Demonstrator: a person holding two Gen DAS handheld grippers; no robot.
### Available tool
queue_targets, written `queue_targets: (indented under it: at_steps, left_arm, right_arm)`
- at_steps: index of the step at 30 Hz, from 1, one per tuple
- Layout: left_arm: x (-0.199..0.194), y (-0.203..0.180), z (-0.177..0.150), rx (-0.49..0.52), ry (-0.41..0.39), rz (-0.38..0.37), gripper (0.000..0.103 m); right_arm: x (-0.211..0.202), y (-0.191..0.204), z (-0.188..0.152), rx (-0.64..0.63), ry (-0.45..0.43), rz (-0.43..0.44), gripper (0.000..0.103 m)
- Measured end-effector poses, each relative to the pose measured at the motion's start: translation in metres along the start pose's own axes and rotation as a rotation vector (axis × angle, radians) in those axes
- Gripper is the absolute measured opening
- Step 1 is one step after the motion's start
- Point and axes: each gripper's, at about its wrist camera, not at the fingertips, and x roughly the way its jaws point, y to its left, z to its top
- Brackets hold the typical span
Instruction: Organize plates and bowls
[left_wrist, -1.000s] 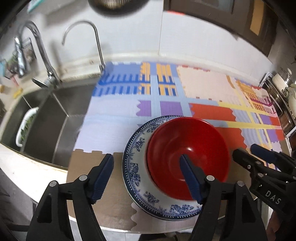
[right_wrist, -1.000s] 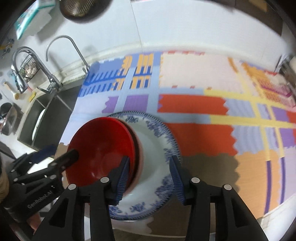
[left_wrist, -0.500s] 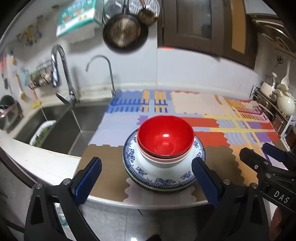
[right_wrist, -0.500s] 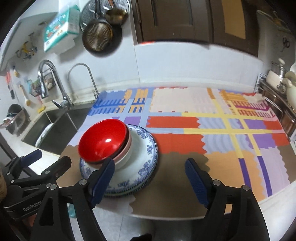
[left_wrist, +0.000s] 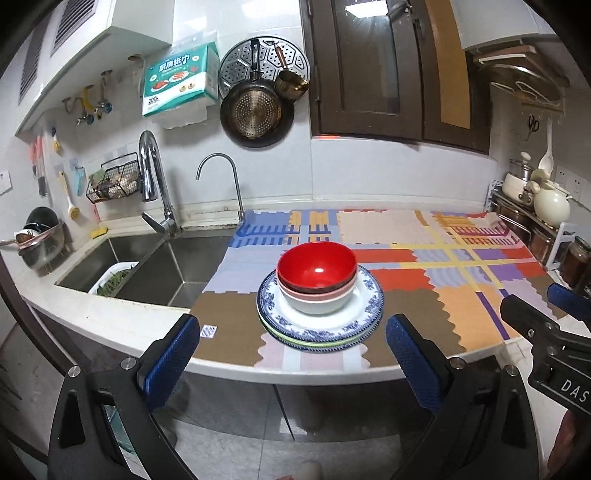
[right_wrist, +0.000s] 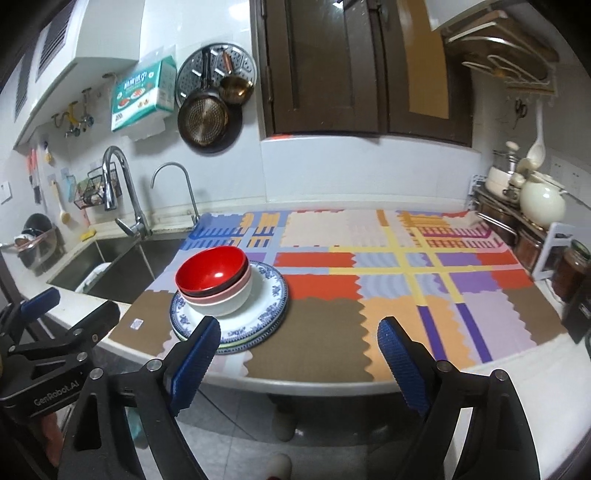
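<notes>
Left gripper (left_wrist: 291, 354) and right gripper (right_wrist: 297, 354): jaws apart, opening, nothing between them. Bowls (left_wrist: 317, 275) sit nested on stacked plates (left_wrist: 321, 325), on the mat (right_wrist: 406, 273).

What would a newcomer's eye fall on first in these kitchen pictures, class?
First, the glossy red bowl nested on top of other bowls on a blue-patterned plate, near the counter's front edge. Next, the bright patchwork mat under it, covering the counter right of the sink. Both grippers, left and right, hang empty before the counter, the right's jaws opening.
</notes>
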Motion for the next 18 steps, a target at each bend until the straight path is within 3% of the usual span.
queue_targets:
  at_steps: [18]
  left_arm:
    - [-0.037, -0.011, -0.014, 0.019, -0.035, 0.022, 0.103]
  right_arm:
    - [-0.048, -0.012, -0.016, -0.004, -0.051, -0.005, 0.088]
